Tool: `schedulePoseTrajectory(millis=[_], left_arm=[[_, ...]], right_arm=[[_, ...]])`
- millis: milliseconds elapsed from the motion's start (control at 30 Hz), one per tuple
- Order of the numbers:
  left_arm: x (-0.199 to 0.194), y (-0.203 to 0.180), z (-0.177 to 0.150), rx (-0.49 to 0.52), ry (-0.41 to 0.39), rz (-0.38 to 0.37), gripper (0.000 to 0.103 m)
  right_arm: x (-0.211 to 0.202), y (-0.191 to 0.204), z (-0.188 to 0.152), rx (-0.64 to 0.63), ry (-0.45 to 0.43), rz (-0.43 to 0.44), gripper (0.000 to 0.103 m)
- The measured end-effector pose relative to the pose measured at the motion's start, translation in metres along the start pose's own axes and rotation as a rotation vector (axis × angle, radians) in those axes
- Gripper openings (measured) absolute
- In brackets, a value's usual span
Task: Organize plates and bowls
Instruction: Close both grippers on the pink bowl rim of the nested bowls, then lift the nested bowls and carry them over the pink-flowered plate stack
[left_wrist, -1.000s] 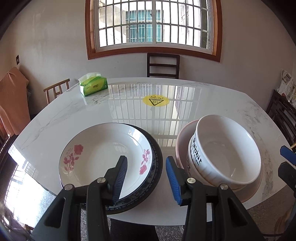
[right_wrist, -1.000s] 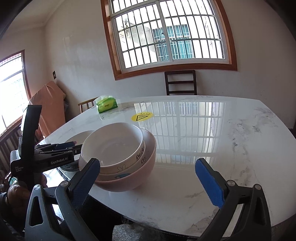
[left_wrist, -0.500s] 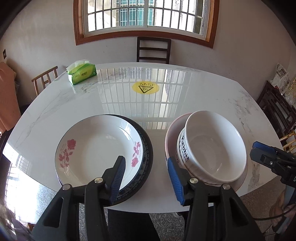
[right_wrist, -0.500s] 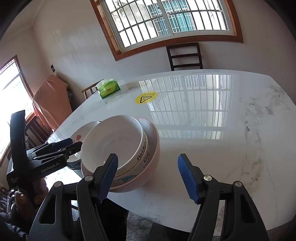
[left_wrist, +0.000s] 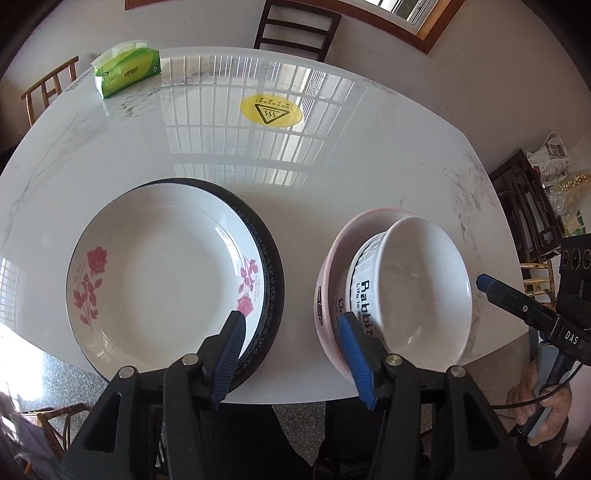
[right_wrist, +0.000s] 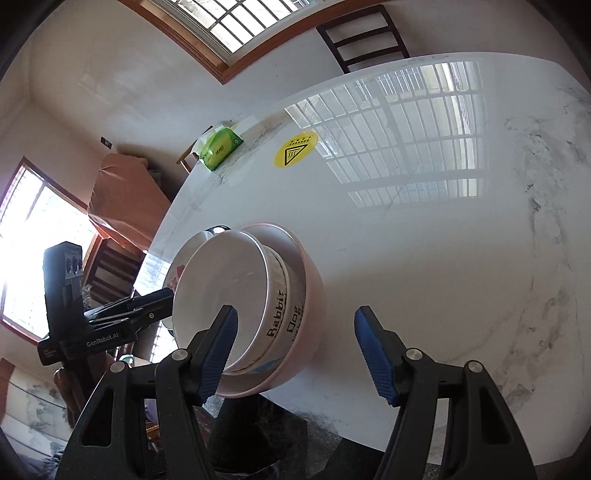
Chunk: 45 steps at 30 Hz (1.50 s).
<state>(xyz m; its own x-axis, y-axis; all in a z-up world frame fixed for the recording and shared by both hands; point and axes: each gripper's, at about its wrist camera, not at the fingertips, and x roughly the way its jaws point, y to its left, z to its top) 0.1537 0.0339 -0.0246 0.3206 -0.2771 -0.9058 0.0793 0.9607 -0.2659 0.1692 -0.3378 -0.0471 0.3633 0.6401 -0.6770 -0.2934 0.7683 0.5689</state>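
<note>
Counting two stacked plates (left_wrist: 162, 284) and three nested bowls (left_wrist: 413, 291), we hold both jaws spread, empty, the left just widening; only the right view reads "Dog".

Right wrist view. The right gripper (right_wrist: 295, 350) has its two blue-padded fingers (right_wrist: 218, 350) apart with nothing between them; its jaws have just been closing. The left finger overlaps the near rim of the white bowl (right_wrist: 221, 291), though contact cannot be judged. This bowl, lettered "Rabbit", is nested in a second white bowl (right_wrist: 293, 314) lettered "Dog", which sits in a pink bowl (right_wrist: 314, 291) near the edge of the marble tabletop (right_wrist: 424, 240). Behind the stack, part of a rose-patterned plate (right_wrist: 177, 271) shows. The left gripper (right_wrist: 129, 314) enters from the left. Farther back lie a yellow warning sticker (right_wrist: 295, 150) and a green tissue pack (right_wrist: 220, 147).
</note>
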Motion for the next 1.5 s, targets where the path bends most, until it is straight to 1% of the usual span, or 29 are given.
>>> schedulePoseTrajectory(millis=[100, 267, 333, 400, 467, 533, 600, 633, 700, 767, 800, 900, 933, 1000, 1033, 1067, 1100, 1133, 1200, 1267, 1300, 1333, 1400, 1467, 1500], left_arm=[[0.006, 0.004, 0.007, -0.034, 0.077, -0.073, 0.054], [0.009, 0.003, 0.017, -0.05, 0.125, -0.059, 0.054], [0.012, 0.004, 0.018, -0.068, 0.143, -0.067, 0.052], [0.013, 0.002, 0.018, -0.069, 0.143, -0.054, 0.052], [0.014, 0.005, 0.018, -0.094, 0.144, -0.067, 0.052], [0.013, 0.01, 0.016, -0.139, 0.155, -0.092, 0.051], [0.013, 0.014, 0.016, -0.173, 0.163, -0.118, 0.046], [0.013, 0.013, 0.016, -0.17, 0.162, -0.117, 0.045], [0.011, 0.01, 0.017, -0.164, 0.163, -0.103, 0.039], [0.009, 0.004, 0.017, -0.157, 0.173, -0.095, 0.033], [0.008, 0.003, 0.017, -0.152, 0.182, -0.09, 0.032], [0.008, 0.008, 0.017, -0.182, 0.198, -0.102, 0.032], [0.007, 0.009, 0.016, -0.191, 0.191, -0.1, 0.032], [0.005, 0.007, 0.013, -0.18, 0.18, -0.082, 0.032], [0.004, 0.007, 0.012, -0.177, 0.184, -0.076, 0.032], [0.004, 0.008, 0.011, -0.186, 0.201, -0.085, 0.032], [0.006, 0.01, 0.01, -0.208, 0.224, -0.115, 0.032], [0.007, 0.013, 0.01, -0.215, 0.236, -0.128, 0.032], [0.006, 0.016, 0.012, -0.21, 0.22, -0.085, 0.034], [0.009, 0.017, 0.013, -0.213, 0.228, -0.077, 0.034], [0.01, 0.014, 0.014, -0.2, 0.23, -0.061, 0.034], [0.011, 0.011, 0.014, -0.18, 0.232, -0.037, 0.034], [0.019, 0.002, 0.013, -0.142, 0.27, -0.002, 0.033], [0.022, 0.0, 0.013, -0.146, 0.275, 0.022, 0.033], [0.024, 0.001, 0.013, -0.158, 0.281, 0.022, 0.033]], right_arm=[[-0.004, -0.002, 0.005, -0.001, 0.019, -0.033, 0.064], [-0.007, -0.005, 0.015, -0.017, 0.063, -0.062, 0.064], [-0.003, -0.006, 0.018, -0.02, 0.098, -0.065, 0.064], [0.003, -0.008, 0.02, -0.019, 0.127, -0.081, 0.064], [0.01, -0.01, 0.021, -0.014, 0.161, -0.075, 0.064], [0.014, -0.01, 0.02, -0.014, 0.188, -0.069, 0.06], [0.021, -0.008, 0.02, -0.032, 0.221, -0.106, 0.054], [0.024, -0.008, 0.019, -0.035, 0.237, -0.136, 0.053], [0.029, -0.006, 0.019, -0.045, 0.266, -0.146, 0.052], [0.032, 0.002, 0.021, -0.085, 0.284, -0.189, 0.052], [0.035, 0.005, 0.023, -0.091, 0.298, -0.207, 0.051], [0.044, 0.009, 0.025, -0.13, 0.341, -0.259, 0.051], [0.047, 0.007, 0.027, -0.126, 0.356, -0.267, 0.053], [0.053, -0.003, 0.029, -0.084, 0.393, -0.292, 0.072], [0.055, -0.009, 0.029, -0.054, 0.399, -0.287, 0.075], [0.055, -0.014, 0.028, -0.031, 0.401, -0.279, 0.08], [0.055, -0.017, 0.027, -0.023, 0.4, -0.273, 0.084], [0.055, -0.019, 0.027, -0.021, 0.396, -0.266, 0.084], [0.053, -0.019, 0.026, -0.022, 0.383, -0.27, 0.086], [0.051, -0.017, 0.026, -0.037, 0.37, -0.275, 0.086], [0.05, -0.017, 0.027, -0.045, 0.367, -0.272, 0.086], [0.05, -0.016, 0.027, -0.045, 0.369, -0.263, 0.086], [0.05, -0.017, 0.028, -0.034, 0.374, -0.248, 0.086], [0.051, -0.017, 0.028, -0.039, 0.391, -0.24, 0.086], [0.052, -0.016, 0.028, -0.048, 0.394, -0.24, 0.086]])
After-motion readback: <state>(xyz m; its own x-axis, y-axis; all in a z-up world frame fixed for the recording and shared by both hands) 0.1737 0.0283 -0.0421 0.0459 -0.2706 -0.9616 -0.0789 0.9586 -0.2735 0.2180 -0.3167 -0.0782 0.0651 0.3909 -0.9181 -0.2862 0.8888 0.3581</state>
